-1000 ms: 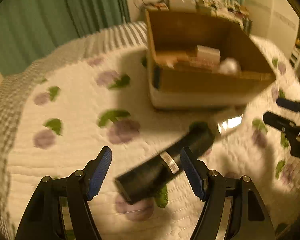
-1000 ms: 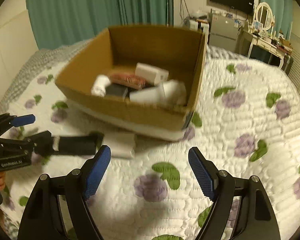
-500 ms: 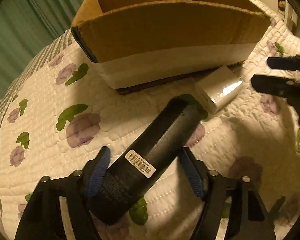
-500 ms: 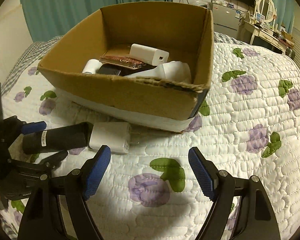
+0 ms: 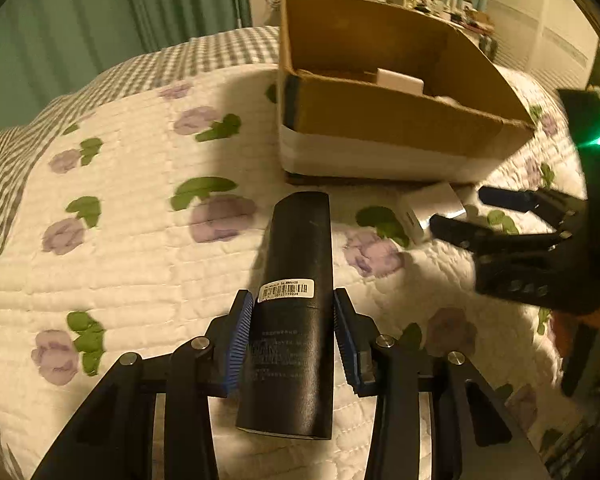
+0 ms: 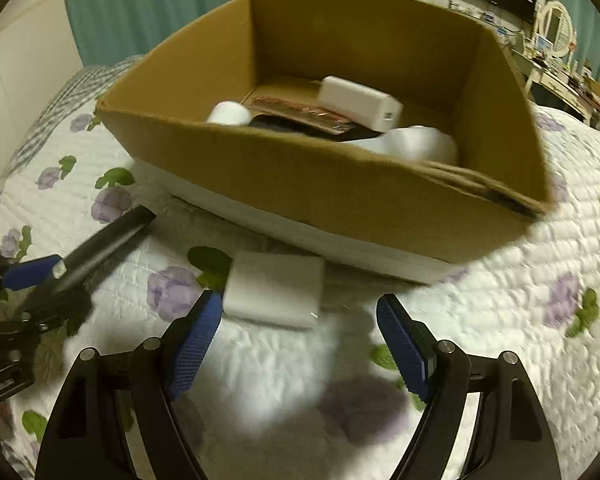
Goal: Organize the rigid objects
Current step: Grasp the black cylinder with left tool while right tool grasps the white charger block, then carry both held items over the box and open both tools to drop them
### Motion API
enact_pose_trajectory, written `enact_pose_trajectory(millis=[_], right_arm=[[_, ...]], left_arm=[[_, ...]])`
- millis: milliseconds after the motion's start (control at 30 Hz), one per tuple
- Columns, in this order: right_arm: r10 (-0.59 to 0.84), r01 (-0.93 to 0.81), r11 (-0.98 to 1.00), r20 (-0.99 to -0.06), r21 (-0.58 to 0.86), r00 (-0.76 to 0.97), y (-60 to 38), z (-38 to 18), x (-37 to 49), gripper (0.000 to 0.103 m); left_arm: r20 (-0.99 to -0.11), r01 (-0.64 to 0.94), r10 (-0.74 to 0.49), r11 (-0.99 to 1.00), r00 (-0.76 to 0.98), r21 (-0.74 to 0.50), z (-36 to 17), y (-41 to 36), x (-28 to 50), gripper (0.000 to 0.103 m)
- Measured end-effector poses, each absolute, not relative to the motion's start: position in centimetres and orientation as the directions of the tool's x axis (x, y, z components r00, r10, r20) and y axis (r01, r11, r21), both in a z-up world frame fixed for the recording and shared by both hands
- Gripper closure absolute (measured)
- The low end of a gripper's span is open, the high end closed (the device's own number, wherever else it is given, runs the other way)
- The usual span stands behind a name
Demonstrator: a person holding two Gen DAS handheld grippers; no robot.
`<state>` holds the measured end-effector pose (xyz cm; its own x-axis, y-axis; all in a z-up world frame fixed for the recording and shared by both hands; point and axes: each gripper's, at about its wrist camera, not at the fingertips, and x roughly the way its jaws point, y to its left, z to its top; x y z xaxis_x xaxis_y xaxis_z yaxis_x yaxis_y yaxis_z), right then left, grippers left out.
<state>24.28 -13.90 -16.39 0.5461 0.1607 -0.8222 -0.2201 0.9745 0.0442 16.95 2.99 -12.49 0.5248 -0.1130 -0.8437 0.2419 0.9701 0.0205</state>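
The left hand-held gripper point(image 5: 293, 328) is grasping a black cylindrical bottle point(image 5: 294, 304), its blue pads point(image 5: 239, 336) pressing on both sides just below the barcode label point(image 5: 287, 289). The bottle is pointing forward toward the cardboard box point(image 5: 400, 120), raised over the flowered quilt point(image 5: 120, 248) of the bed. From the other side, the same bottle point(image 6: 100, 248) is showing as a dark slanted bar at the left edge. The right hand-held gripper point(image 6: 300, 344) is standing released, jaws wide apart, hovering over the quilt with a white rectangular box point(image 6: 274, 288) lying just ahead of its fingers point(image 6: 196, 336), beside the cardboard box's near wall. Inside the cardboard box point(image 6: 340, 184) are sitting a white block point(image 6: 360, 102), a reddish flat packet point(image 6: 300, 114) and rounded white items point(image 6: 416, 144).
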Motion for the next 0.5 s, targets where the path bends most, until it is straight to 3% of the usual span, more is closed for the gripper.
enact_pose_trajectory(millis=[233, 333, 500], right_arm=[[0.105, -0.196, 0.981, -0.853, 0.003, 0.511, -12.2, -18.4, 26.3, 0.023], [0.053, -0.193, 0.980, -0.851, -0.057, 0.523, -11.6, -18.6, 26.3, 0.032], [0.064, -0.205, 0.977, -0.845, -0.054, 0.530, -11.9, -18.1, 25.0, 0.033]], left_arm=[[-0.875, 0.241, -0.130, 0.970, 0.467, -0.015, -13.8, 2.6, 17.8, 0.063], [-0.891, 0.241, -0.105, 0.971, 0.441, 0.005, -15.2, 2.2, 18.1, 0.063], [-0.893, 0.224, -0.119, 0.974, 0.433, -0.022, -14.9, 2.5, 18.2, 0.063]])
